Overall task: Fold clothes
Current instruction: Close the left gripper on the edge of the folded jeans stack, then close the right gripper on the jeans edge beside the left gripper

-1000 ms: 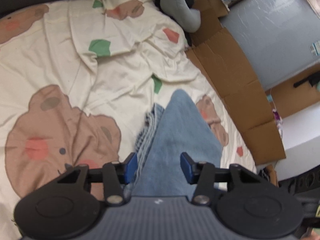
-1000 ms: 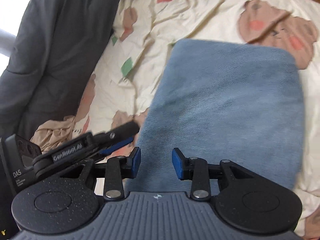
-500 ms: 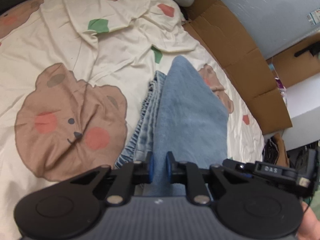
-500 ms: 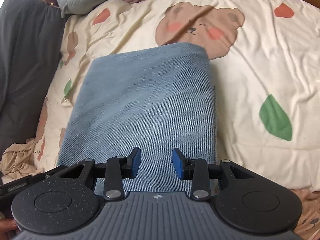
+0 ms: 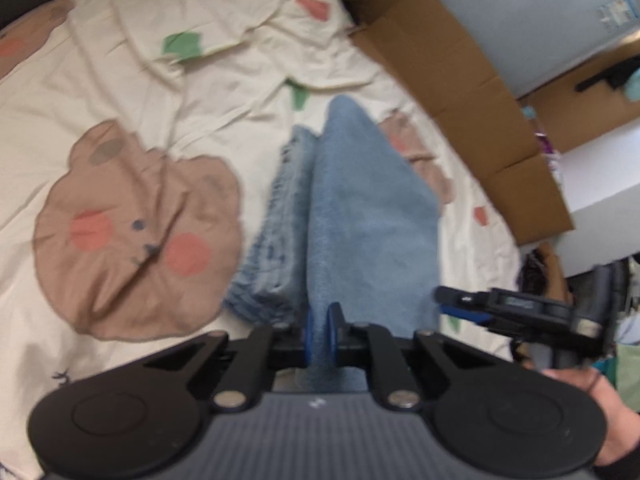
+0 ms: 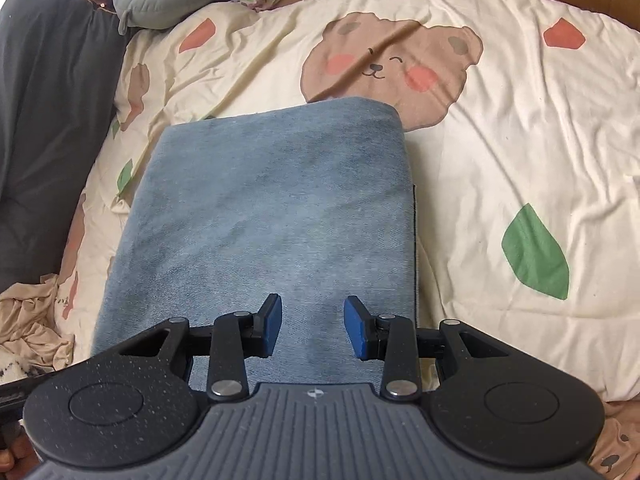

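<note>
Left gripper [image 5: 321,334], jaws closing, pinches blurred folded jeans [image 5: 360,216], hiding its pads.

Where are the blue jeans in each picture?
Left wrist: the jeans run up the middle, seen edge-on, and the left tool is closing, pinching their near edge.
Right wrist: the jeans lie flat in the middle, under the open right tool.
Both show: the cream bear sheet under the jeans.
</note>
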Demonstrator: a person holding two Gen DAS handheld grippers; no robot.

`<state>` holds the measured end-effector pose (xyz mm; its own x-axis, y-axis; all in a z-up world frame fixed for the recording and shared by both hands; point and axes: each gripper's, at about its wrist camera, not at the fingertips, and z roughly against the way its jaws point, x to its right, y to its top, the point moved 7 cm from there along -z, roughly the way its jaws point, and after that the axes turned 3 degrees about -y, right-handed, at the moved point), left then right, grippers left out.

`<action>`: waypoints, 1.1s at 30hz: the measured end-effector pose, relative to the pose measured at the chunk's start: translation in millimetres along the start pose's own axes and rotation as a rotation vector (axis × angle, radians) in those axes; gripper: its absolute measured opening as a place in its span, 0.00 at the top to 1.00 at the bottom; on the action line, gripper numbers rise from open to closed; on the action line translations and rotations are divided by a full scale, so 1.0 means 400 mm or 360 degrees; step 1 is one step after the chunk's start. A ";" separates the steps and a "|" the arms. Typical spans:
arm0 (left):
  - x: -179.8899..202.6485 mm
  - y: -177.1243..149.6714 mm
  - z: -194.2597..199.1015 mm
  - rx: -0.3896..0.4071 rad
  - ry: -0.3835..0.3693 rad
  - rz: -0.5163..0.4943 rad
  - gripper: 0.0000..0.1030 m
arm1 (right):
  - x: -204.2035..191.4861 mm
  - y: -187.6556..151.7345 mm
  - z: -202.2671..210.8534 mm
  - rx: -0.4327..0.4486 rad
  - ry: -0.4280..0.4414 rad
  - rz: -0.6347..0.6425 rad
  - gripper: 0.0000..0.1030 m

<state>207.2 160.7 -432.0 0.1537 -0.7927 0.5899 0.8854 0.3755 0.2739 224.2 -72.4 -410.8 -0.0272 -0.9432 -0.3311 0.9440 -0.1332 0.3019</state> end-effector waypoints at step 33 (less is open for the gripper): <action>-0.047 -0.013 -0.050 -0.0077 -0.0119 0.0078 0.77 | 0.032 -0.250 0.053 -0.0096 0.0110 -0.0212 0.61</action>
<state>208.5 164.1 -459.7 0.1660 -0.7351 0.6573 0.8979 0.3882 0.2074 122.5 -77.5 -426.4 -0.1330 -0.8949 -0.4260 0.9516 -0.2355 0.1975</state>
